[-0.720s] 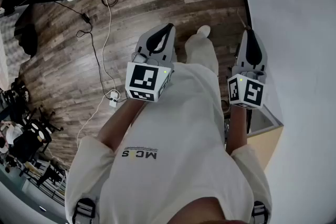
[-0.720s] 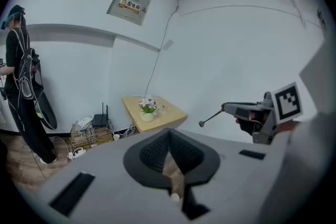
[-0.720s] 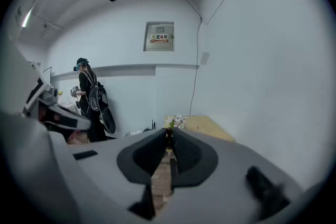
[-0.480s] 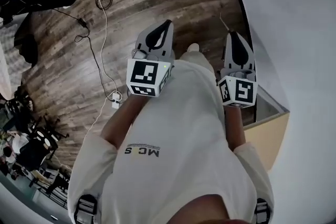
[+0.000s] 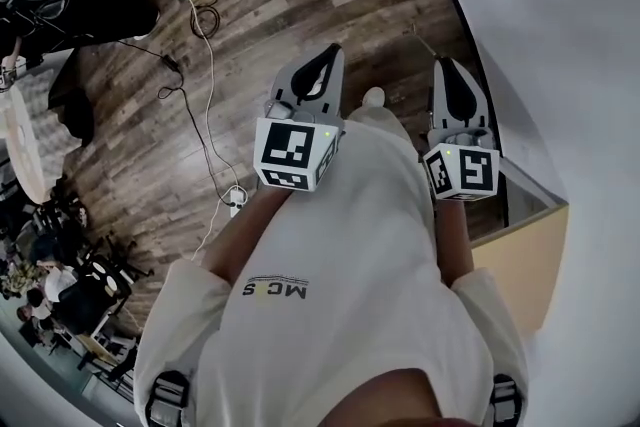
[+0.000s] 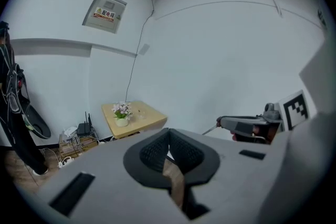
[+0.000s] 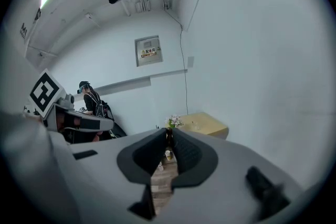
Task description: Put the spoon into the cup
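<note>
A white wall (image 5: 560, 35) fills the right side of the head view, and a dark wooden floor (image 5: 130, 165) fills the upper left. At the bottom centre stands the person in a white shirt (image 5: 340, 265), with both arms stretched forward over the floor.

The left gripper (image 5: 324, 52) is at the centre of the frame and the right gripper (image 5: 445, 65) is to its right, near the wall. They are well apart. In each gripper view the two jaws meet at the tips, with only a thin slit below them that shows the floor – nothing is held between them.

A white cable (image 5: 205, 85) runs over the floor at the upper left. In the left gripper view a small wooden table (image 6: 152, 113) stands in the corner, left of centre, with a pot of flowers (image 6: 122, 112) on it.

The spoon and the cup – I cannot make them out in any view.
</note>
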Demonstrator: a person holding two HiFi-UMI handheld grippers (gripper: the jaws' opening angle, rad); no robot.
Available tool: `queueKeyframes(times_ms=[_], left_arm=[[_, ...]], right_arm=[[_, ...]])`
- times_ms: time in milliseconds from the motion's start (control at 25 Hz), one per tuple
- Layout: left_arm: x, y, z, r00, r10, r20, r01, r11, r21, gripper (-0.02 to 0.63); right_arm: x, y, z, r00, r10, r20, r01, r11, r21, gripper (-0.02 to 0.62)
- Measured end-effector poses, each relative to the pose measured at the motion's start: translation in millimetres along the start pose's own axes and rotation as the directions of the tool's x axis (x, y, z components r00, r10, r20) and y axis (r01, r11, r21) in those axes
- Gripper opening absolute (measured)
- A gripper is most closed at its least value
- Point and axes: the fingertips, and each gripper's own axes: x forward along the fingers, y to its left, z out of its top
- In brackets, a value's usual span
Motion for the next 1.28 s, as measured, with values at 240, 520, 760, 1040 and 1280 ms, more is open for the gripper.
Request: queueKeyframes(times_ms=[240,520,760,1040,1280], left_arm=[[14.8,-29.6,-2.5,1.0,0.028,0.008,-0.028,0.999,-0.015,0.014],[37.5,-38.2,15.6,0.999,0.035,0.007,-0.035,0.999,-0.016,0.014],[95.1,-27.5,26.6,1.0,0.001,-0.013,-0.002,0.999,-0.033,0.014],[175.4,33.8,70.2,1.0,-0.007,0.008,0.007,0.998,-0.064,0.014],[246.5,112.7,131.4,0.999,-0.04,0.035,0.043,0.996,-0.08,0.014]], right_arm=[[-11.9,-38.5,-2.2,1.0,0.005,0.004,-0.005,1.0,0.011,0.052],[-5.8,-69.4,4.7,1.0,0.013,-0.012,-0.013,1.0,0.025,0.052],[43.6,-90.3,12.6,0.999,0.039,-0.01,-0.039,0.999,0.024,0.052],[142.2,-105.4,47.8,0.998,0.058,-0.025,-0.059,0.998,-0.033,0.052],[246.7,-112.9,93.3,0.999,0.037,-0.028,-0.039,0.997,-0.074,0.052]])
